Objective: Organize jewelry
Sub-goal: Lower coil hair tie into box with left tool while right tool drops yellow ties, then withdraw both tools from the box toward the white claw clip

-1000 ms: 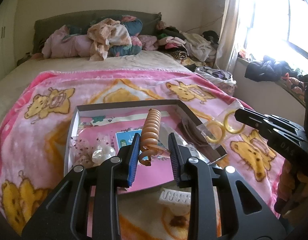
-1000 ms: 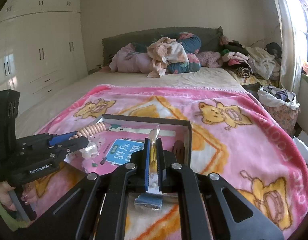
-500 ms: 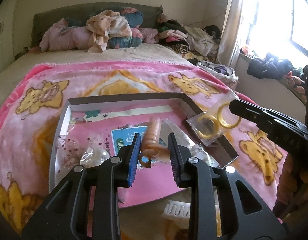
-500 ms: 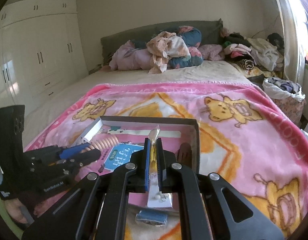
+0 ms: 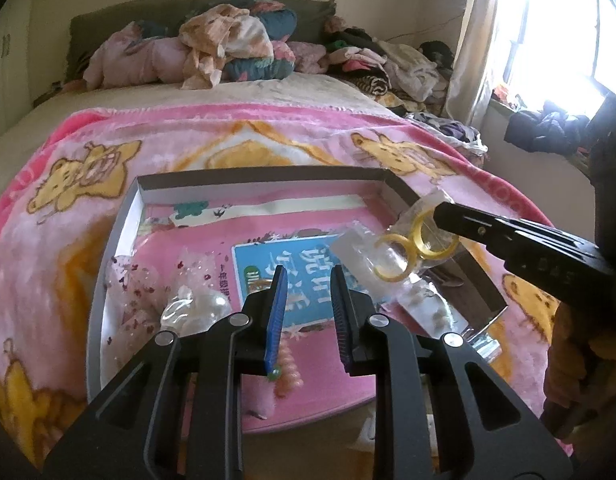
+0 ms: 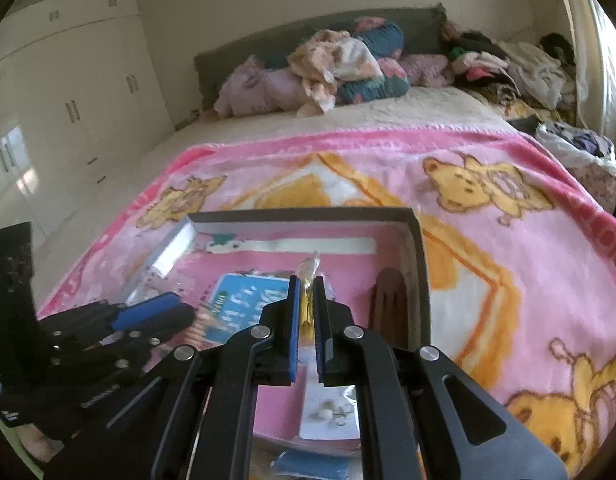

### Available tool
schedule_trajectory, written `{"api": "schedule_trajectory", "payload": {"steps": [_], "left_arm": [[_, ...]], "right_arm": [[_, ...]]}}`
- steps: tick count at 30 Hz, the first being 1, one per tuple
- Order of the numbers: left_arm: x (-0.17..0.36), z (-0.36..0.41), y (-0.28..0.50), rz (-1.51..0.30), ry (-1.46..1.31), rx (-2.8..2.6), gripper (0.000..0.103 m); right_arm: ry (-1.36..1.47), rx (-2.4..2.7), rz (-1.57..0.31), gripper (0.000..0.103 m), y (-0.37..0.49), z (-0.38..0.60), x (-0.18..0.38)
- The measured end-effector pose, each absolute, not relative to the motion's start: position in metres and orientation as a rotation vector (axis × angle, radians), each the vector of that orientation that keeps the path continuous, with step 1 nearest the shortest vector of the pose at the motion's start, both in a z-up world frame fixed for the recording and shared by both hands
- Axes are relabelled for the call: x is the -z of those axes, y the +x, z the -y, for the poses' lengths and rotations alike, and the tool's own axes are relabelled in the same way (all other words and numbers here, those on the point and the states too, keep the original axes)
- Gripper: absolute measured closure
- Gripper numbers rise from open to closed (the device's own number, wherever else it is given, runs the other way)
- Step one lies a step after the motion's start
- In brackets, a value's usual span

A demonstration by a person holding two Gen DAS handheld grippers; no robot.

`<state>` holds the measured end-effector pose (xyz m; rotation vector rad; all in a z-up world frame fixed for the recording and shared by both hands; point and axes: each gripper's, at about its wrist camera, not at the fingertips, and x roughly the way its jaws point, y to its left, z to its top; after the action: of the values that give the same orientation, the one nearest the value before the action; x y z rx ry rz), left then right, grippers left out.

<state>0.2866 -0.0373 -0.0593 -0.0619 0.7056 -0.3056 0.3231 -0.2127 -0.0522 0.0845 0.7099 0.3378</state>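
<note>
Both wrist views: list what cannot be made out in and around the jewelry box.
- Peach coil hair tie: left wrist view, mostly hidden behind the left hand-held gripper; whether the pads touch it is unclear.
- Bagged yellow hoops: in the right wrist view, a sliver between the right hand-held gripper pads.
- Small pale pieces on a card: too small to identify.
- Jewelry box: near edge covered by both grippers.
</note>
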Motion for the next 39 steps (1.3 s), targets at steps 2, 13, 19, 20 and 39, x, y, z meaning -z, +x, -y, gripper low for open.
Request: {"api": "schedule_trajectory", "payload": {"steps": [2, 13, 19, 20, 39], "left_arm": [[0.060, 0.036, 0.286, -0.706, -0.062, 0.301, 0.088], [0.062, 0.031, 0.281, -0.709, -0.071, 0.291, 0.088], [0.058, 0.028, 0.276, -0.706, -0.081, 0.279, 0.088], [0.057, 0.028, 0.275, -0.704, -0.081, 0.277, 0.088], [0.024, 0.015, 0.239, -0.639, -0.109, 0.237, 0.042]], "right_arm": [[0.099, -0.313, -0.734, 0.094, 0.327, 0.218, 0.057], [0.094, -0.269, -0.738, 0.079, 0.320, 0.233, 0.065], [0.076, -0.263, -0.700, 0.061, 0.308, 0.236, 0.056], [0.075, -0.263, -0.695, 0.057, 0.306, 0.236, 0.054], [0.079, -0.249, -0.577, 0.021, 0.246, 0.254, 0.017]]}}
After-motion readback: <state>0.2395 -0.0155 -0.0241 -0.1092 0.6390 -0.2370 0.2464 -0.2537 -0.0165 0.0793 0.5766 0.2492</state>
